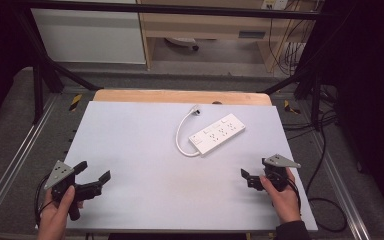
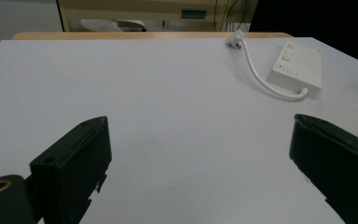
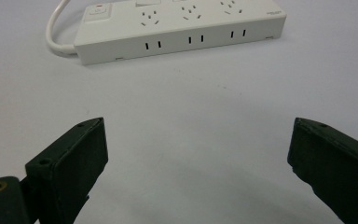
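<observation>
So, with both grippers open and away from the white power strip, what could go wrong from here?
1. The power strip is wide and flat on the table; the right gripper fingers may slide off its smooth sides.
2. Its cable loops loose to the plug; lifting the strip could drag it.
3. The left gripper is farther away, so a long reach may push the strip.

Overhead, forward-down — gripper views low, near power strip [image 3: 179,29]
</observation>
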Available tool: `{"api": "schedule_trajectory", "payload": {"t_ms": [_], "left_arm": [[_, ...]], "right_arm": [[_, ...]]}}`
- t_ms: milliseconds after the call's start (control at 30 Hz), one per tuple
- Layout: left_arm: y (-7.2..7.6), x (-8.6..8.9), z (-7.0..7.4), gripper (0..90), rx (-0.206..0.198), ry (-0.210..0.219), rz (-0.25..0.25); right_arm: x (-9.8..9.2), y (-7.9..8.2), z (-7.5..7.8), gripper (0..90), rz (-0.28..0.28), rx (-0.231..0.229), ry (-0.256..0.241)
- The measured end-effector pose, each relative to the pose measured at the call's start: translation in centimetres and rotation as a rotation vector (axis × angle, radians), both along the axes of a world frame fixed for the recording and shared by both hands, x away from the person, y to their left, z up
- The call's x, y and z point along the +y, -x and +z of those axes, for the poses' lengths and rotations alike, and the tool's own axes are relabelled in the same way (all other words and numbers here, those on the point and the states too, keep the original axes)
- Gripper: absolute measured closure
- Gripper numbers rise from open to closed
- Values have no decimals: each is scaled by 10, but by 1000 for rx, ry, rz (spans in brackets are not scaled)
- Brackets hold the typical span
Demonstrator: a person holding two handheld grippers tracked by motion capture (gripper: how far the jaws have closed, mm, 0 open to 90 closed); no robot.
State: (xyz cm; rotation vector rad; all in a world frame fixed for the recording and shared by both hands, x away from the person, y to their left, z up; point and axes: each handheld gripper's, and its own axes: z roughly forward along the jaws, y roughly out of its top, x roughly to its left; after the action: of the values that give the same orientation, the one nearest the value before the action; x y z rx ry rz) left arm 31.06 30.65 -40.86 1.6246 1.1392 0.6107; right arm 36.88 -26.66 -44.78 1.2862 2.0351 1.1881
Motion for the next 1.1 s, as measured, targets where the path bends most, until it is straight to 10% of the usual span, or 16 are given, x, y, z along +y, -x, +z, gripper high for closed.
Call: {"api": "schedule_trajectory", "payload": {"t_ms": [1100], "left_arm": [[1,-1,1,54,-3,1,-9]], "right_arm": [[2,11,21,61,21,-164,-84]]}}
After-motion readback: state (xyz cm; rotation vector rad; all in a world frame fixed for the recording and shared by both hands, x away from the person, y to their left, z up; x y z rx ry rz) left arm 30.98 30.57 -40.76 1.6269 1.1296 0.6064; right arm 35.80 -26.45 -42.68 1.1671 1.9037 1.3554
